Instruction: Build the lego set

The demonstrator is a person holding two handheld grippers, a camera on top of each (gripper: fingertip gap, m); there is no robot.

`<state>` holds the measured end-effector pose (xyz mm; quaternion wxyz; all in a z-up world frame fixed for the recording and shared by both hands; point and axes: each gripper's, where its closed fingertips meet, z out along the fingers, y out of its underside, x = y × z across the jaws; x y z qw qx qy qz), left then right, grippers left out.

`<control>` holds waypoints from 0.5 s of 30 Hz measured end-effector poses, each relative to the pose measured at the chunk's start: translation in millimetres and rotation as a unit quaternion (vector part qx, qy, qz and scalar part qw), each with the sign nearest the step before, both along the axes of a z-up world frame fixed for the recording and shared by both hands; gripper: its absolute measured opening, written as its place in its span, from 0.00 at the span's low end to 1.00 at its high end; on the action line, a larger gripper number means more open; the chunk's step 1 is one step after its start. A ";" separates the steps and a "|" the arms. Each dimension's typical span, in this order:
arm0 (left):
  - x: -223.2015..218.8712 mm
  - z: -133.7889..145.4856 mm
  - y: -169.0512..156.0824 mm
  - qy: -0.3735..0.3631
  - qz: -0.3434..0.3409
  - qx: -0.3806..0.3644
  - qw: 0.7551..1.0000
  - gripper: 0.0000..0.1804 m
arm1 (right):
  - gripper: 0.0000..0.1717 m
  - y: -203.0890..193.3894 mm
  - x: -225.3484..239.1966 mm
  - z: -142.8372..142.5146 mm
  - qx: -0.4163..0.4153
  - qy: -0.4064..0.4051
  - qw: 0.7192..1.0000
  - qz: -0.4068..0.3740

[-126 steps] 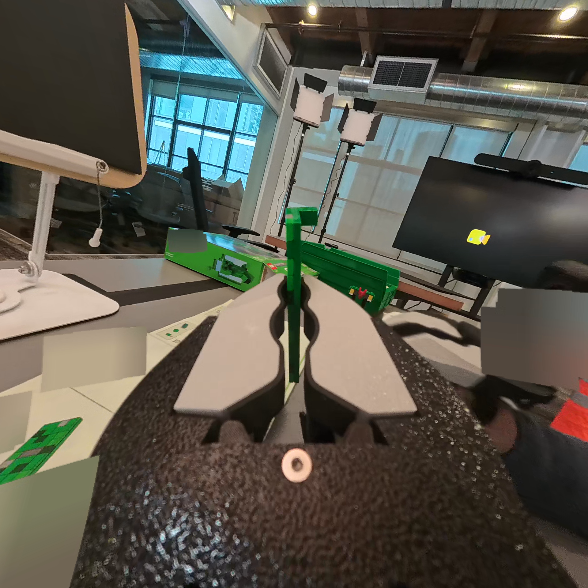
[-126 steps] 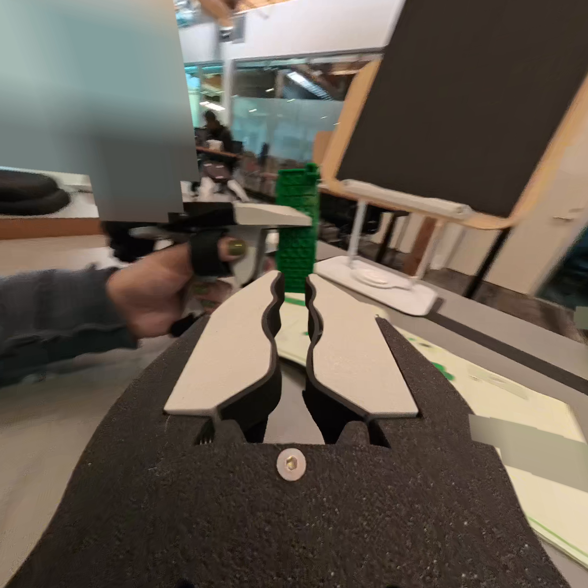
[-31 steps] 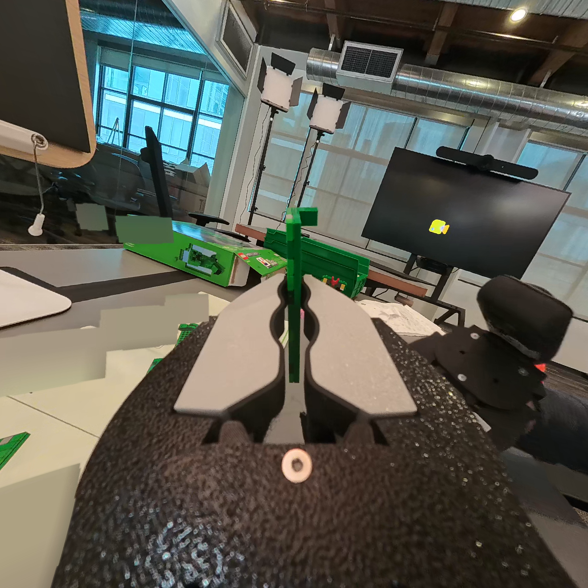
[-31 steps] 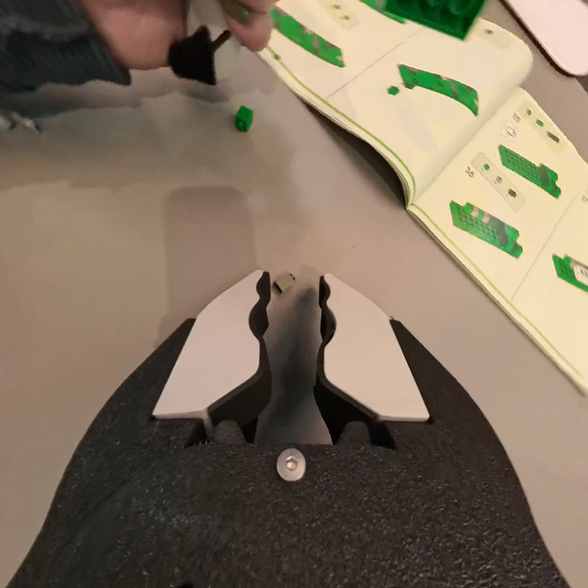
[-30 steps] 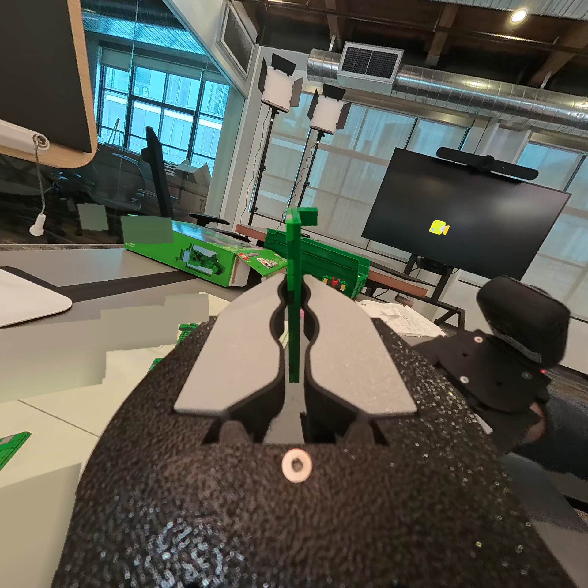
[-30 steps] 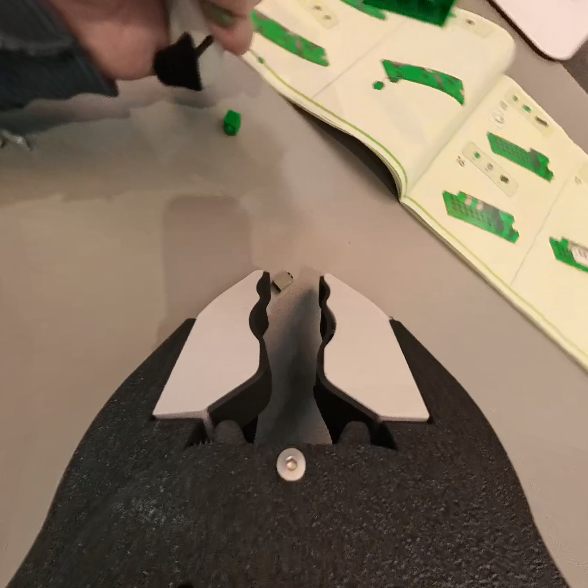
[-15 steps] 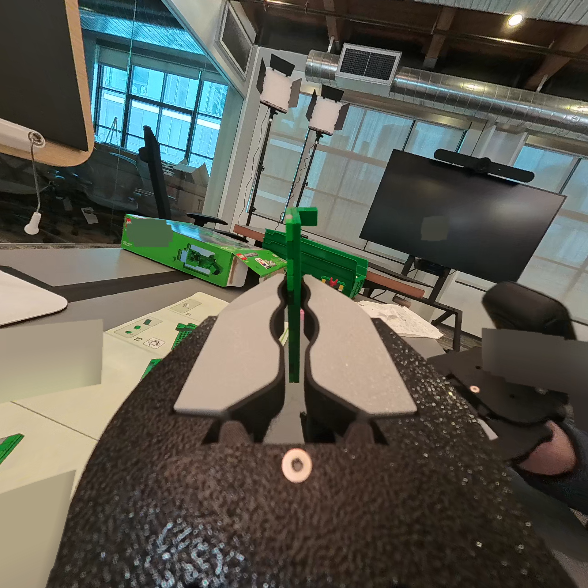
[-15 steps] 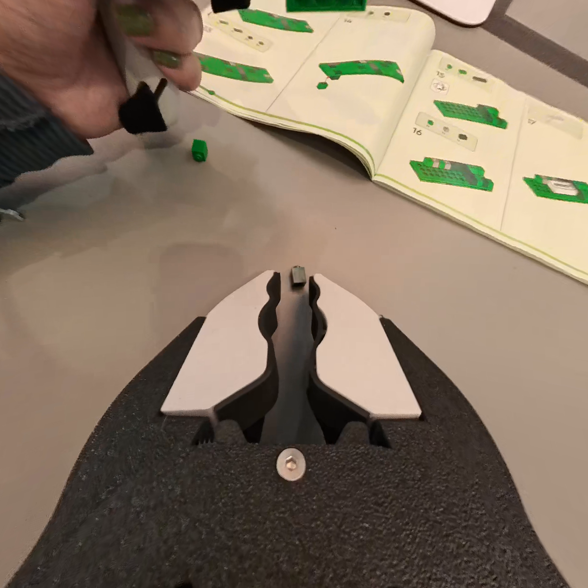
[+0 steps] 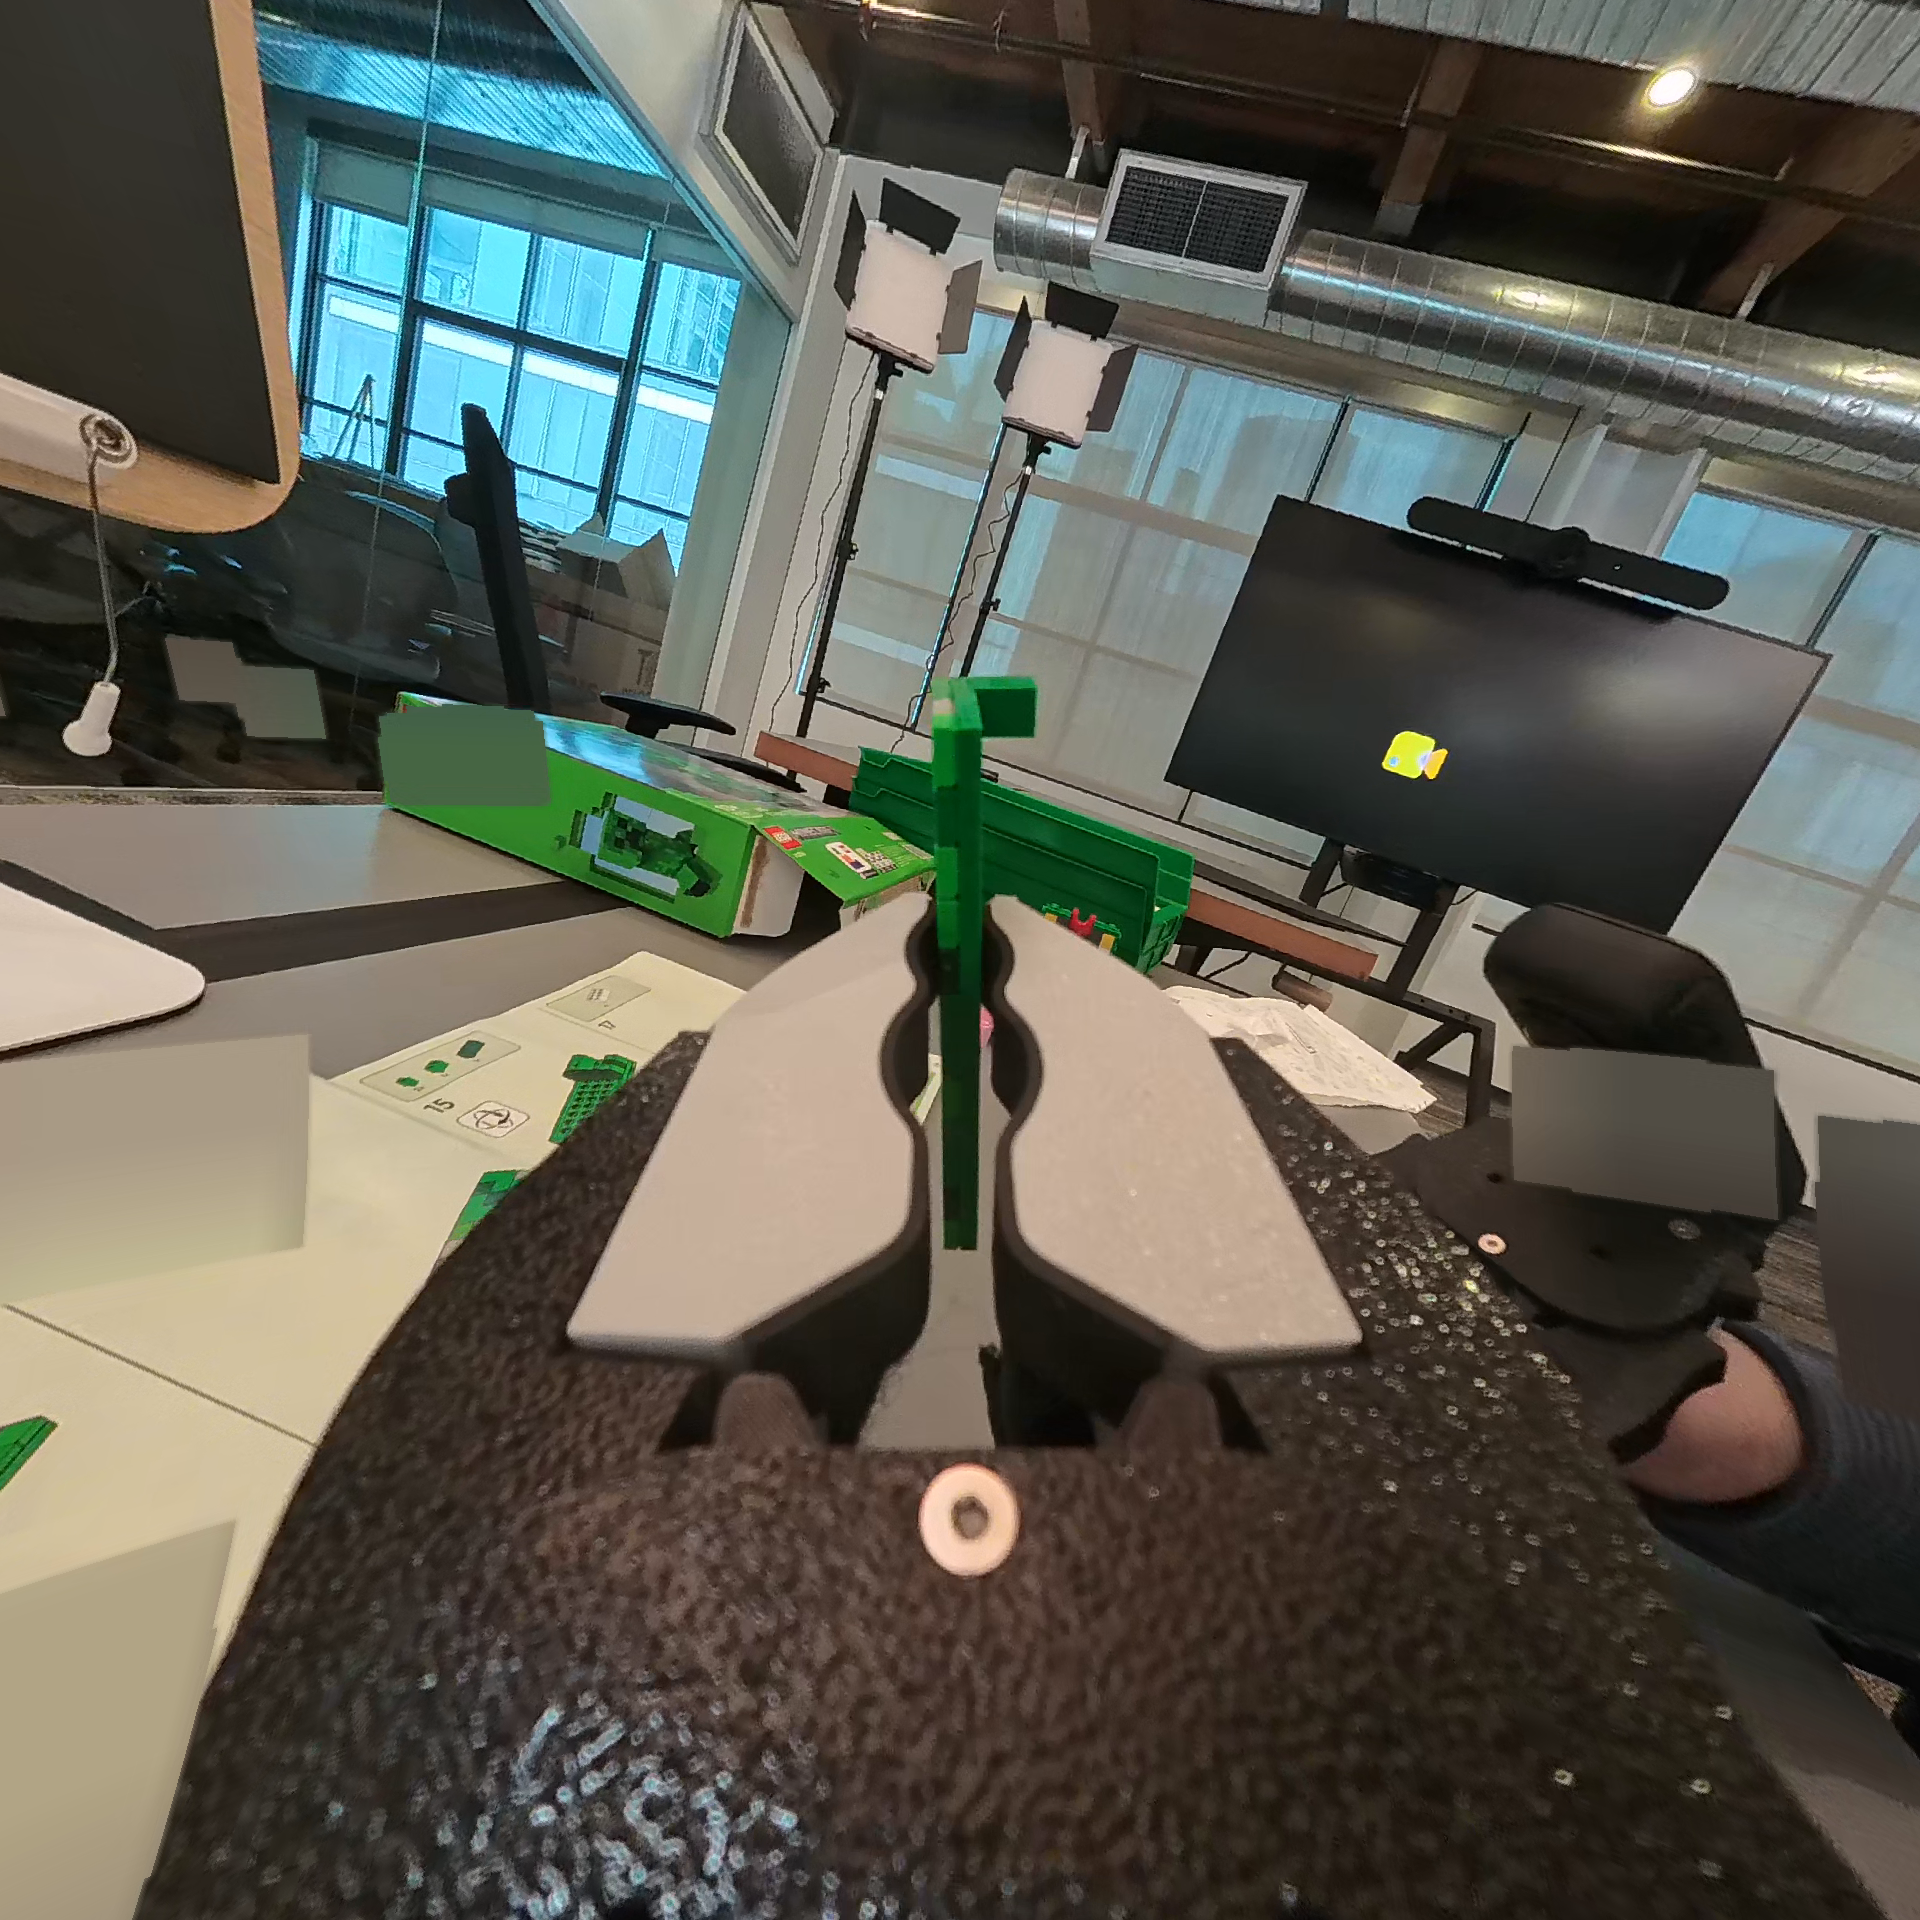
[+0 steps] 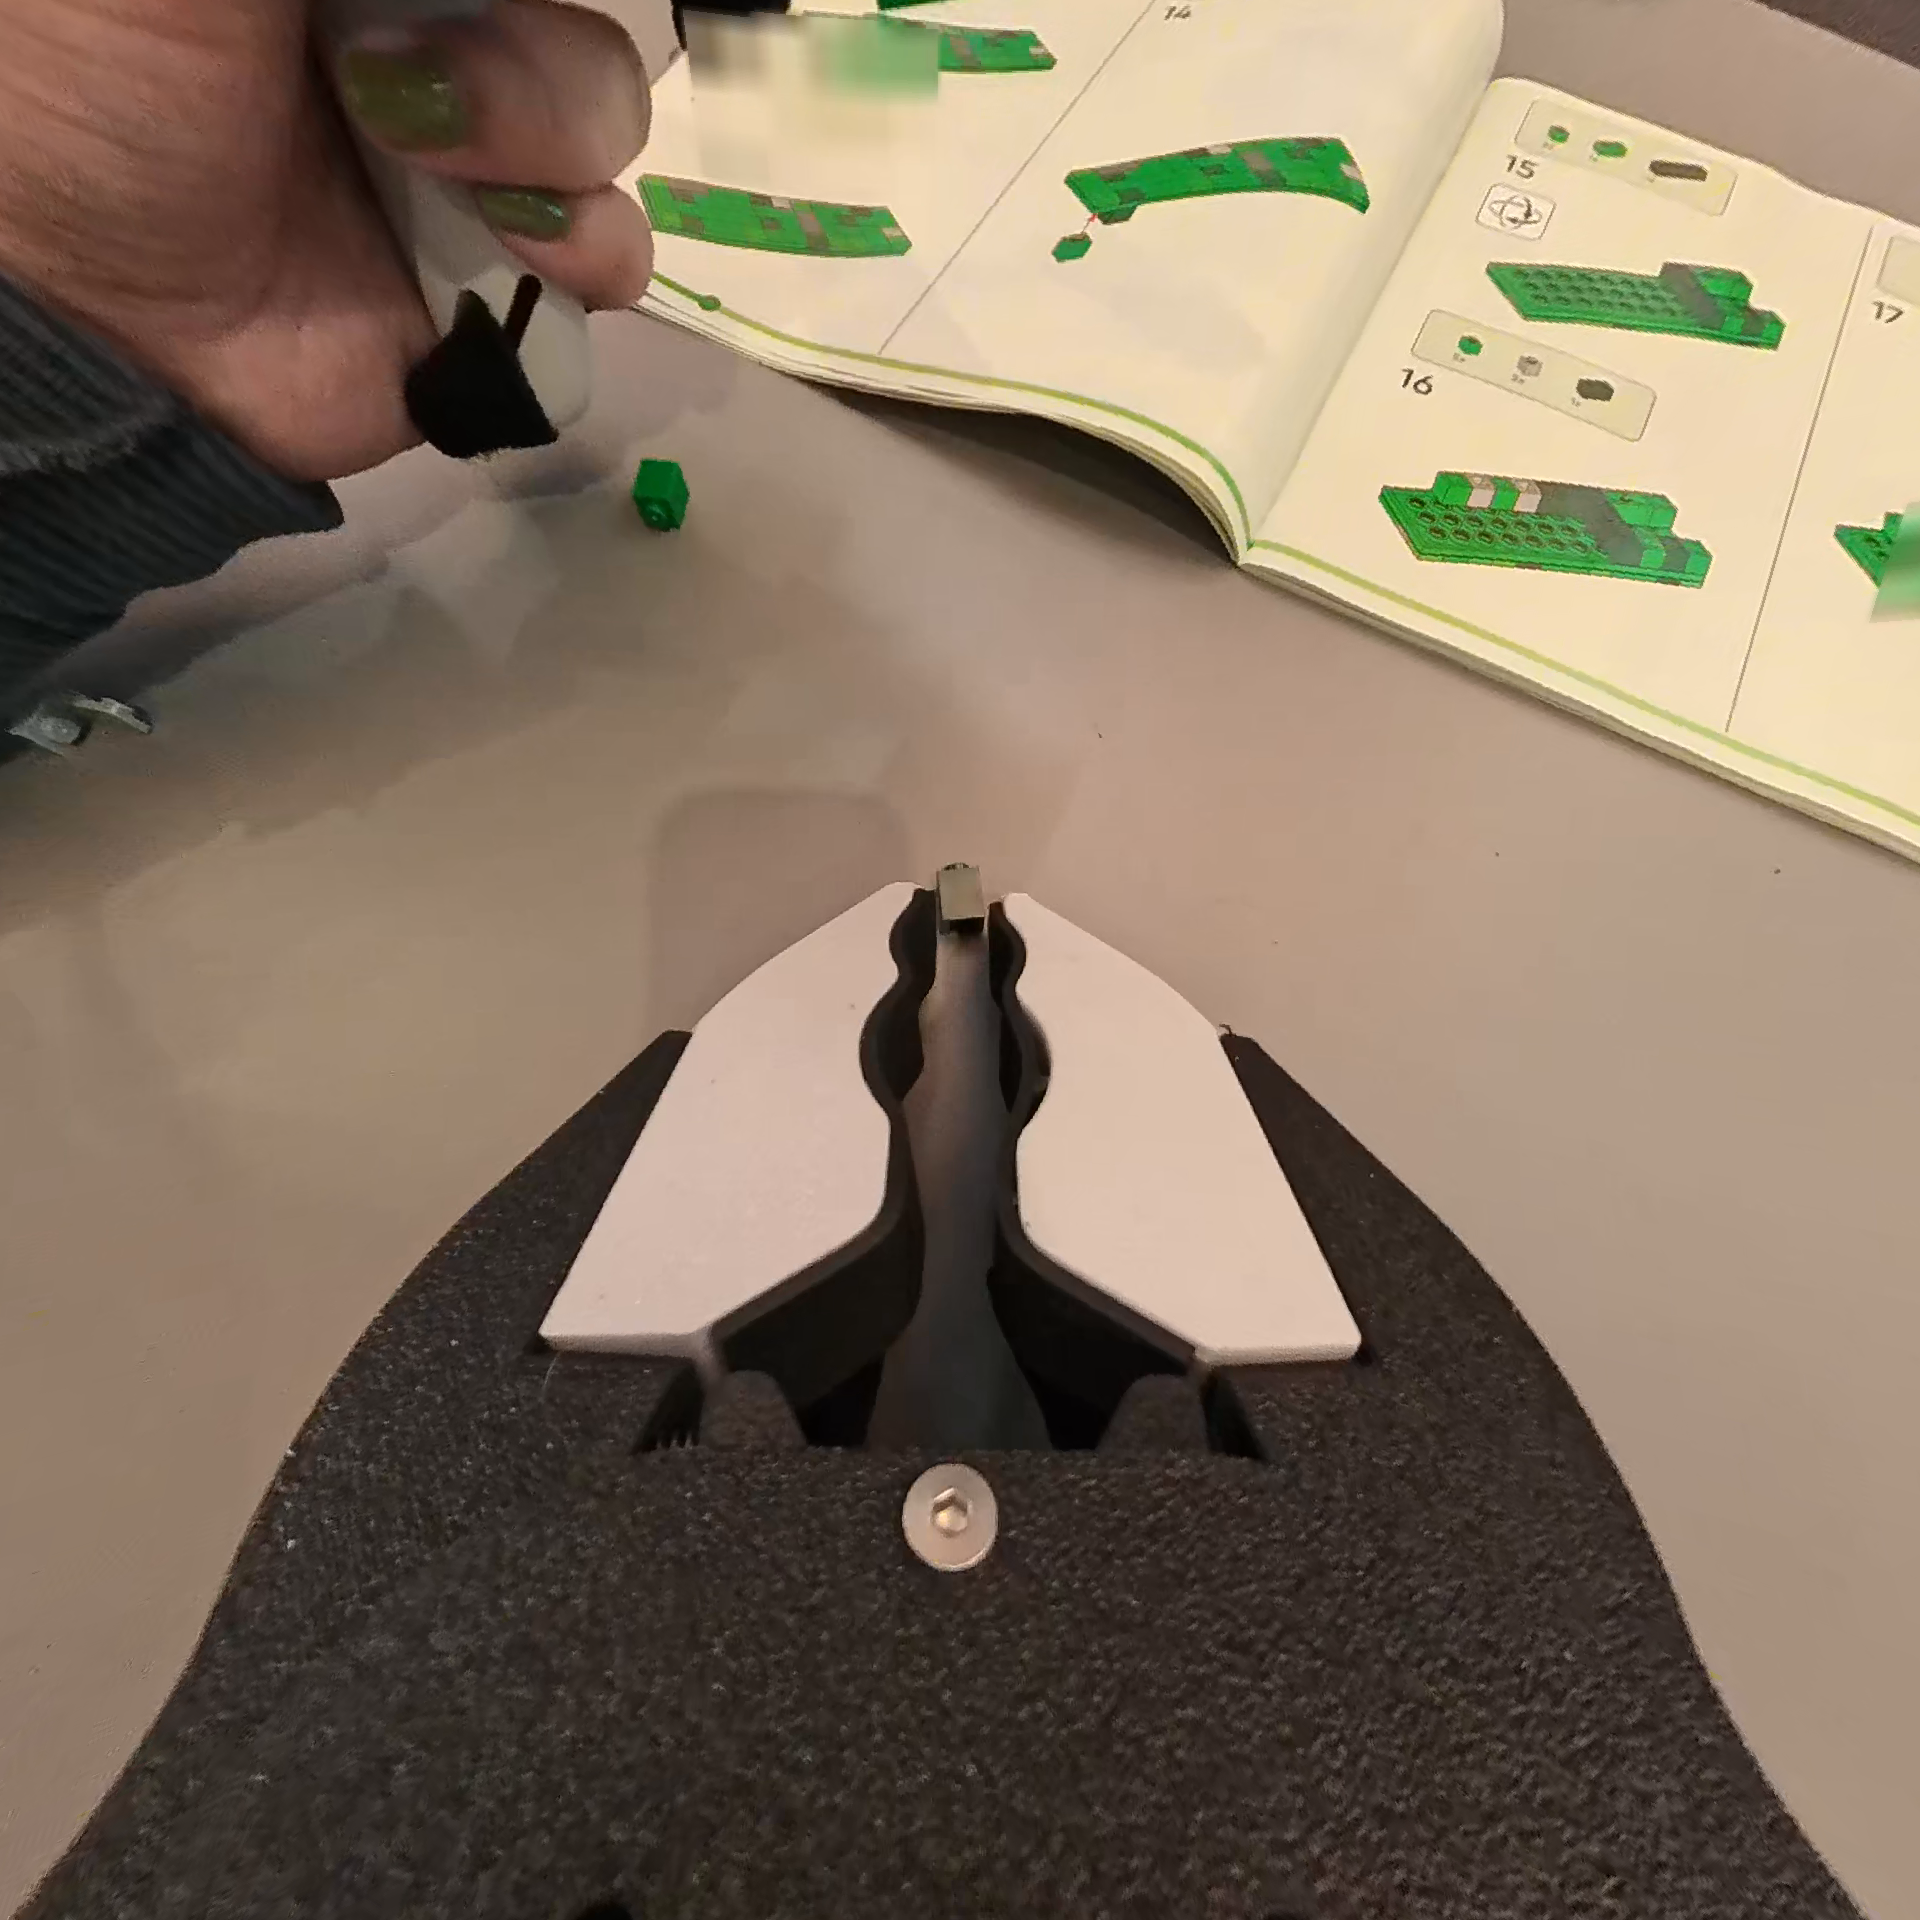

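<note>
1. We see the right gripper (image 10: 961, 914) now clenched on a small grey brick (image 10: 958, 902), both tips pressing its sides just above the grey table (image 10: 416, 935). A second ago its fingers stood well apart around that brick; they have since closed in on it, and the view has swung so the booklet sits higher in the frame.

2. We judge from this that the small brick has just been gripped. Whether it has left the table we cannot tell.

3. The left gripper (image 9: 961, 940) stays clamped on a thin green plate assembly (image 9: 958, 883), held upright on edge, with a small green piece jutting from its top. Nothing about that grasp has changed over the last few seconds.

4. Around the right gripper lie a loose green brick (image 10: 660, 494) and an open instruction booklet (image 10: 1195, 343), both well apart from the grey brick. The hand (image 10: 260, 208) working the left gripper shows at the upper left.

5. Beyond the left gripper we see a green box (image 9: 623, 831), a green tray (image 9: 1060, 852) and a dark screen (image 9: 1486, 707) far off.

6. Hard to make out:
   - the grey brick's lower part is hidden between the fingers;
   - the plate's studded face is turned edge-on, so its layout is unreadable;
   - in the left view, the right gripper is partly hidden and cut off.
</note>
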<state>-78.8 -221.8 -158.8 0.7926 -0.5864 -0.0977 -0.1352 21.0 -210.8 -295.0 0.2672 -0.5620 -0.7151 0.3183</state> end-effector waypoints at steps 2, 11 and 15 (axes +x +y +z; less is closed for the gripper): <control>0.0 0.0 0.1 -0.002 -0.001 0.001 1.000 0.03 | 0.05 -0.6 0.0 0.0 0.000 0.000 1.000 0.004; -1.4 -0.6 2.4 -0.020 -0.001 0.002 1.000 0.03 | 0.04 1.1 -13.0 20.2 -0.005 0.055 0.998 0.003; 2.6 -3.9 7.2 -0.001 0.003 -0.016 1.000 0.03 | 0.04 1.6 -35.5 80.0 -0.030 0.161 0.986 -0.015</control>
